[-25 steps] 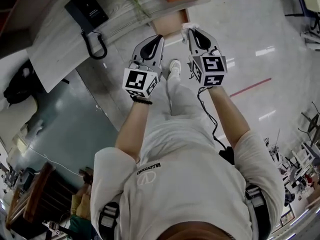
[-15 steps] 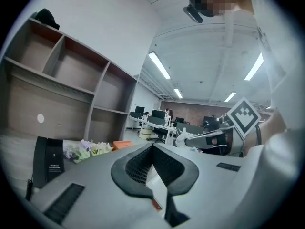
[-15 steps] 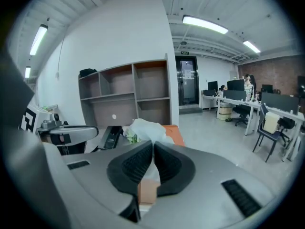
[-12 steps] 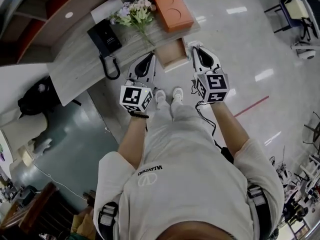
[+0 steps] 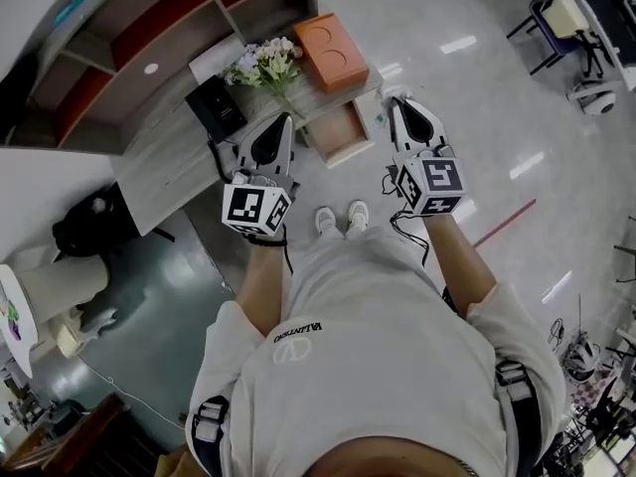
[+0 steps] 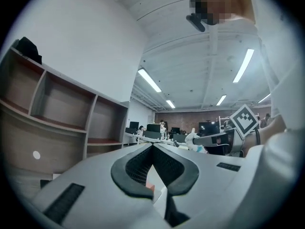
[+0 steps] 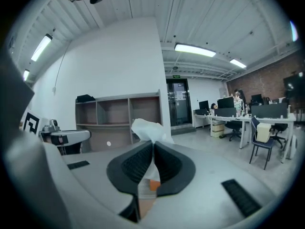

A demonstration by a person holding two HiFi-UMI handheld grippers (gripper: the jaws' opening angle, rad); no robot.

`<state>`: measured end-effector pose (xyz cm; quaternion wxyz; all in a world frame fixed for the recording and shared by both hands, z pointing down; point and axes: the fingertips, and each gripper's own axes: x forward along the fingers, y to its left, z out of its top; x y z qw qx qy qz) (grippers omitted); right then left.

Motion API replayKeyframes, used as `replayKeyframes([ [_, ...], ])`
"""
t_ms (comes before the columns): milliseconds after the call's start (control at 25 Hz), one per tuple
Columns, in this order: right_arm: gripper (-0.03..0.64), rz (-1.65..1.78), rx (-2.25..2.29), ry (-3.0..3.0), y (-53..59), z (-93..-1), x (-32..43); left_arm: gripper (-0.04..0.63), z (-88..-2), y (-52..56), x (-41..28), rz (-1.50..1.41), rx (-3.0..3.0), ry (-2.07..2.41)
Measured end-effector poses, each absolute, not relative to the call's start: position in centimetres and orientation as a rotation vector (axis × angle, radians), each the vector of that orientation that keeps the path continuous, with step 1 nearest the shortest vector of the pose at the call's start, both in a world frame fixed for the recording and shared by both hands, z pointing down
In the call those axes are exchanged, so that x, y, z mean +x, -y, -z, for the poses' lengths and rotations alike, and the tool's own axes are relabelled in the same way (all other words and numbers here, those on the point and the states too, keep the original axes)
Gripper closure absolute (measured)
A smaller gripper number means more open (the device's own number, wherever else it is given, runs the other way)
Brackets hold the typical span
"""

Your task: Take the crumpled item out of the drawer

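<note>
While left gripper [image 6: 153, 147] has its jaws together on nothing, right gripper [image 7: 153, 146] pinches the crumpled item [image 7: 144, 129], clear of the pulled-out drawer [image 5: 343, 133] at the surface's [image 5: 164, 162] front edge.

White tissue [image 7: 147, 129], orange box [image 5: 335, 52], black phone [image 5: 217, 107]
The grey left gripper [image 5: 280, 122] and right gripper [image 5: 400, 107] bear black-and-white square markers.

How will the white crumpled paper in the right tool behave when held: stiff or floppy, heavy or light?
Probably light and soft: the crumpled paper shows loose folds above the right tool. It likely squashes thin, since the tool closes almost fully on it.
</note>
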<state>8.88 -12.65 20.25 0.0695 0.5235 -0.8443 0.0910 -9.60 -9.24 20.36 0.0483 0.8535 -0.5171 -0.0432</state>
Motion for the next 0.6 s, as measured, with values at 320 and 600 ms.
replayKeyframes([
  [320,0.606,-0.159,1.703,2.599,11.2,-14.2,11.8,0.596,-14.9,8.1,-9.2,0.236,2.679,1.587],
  [600,0.607,-0.093,1.77,2.638,10.5,-10.7,14.0,0.595,-10.8,7.7,-9.0,0.297,2.735,1.61],
])
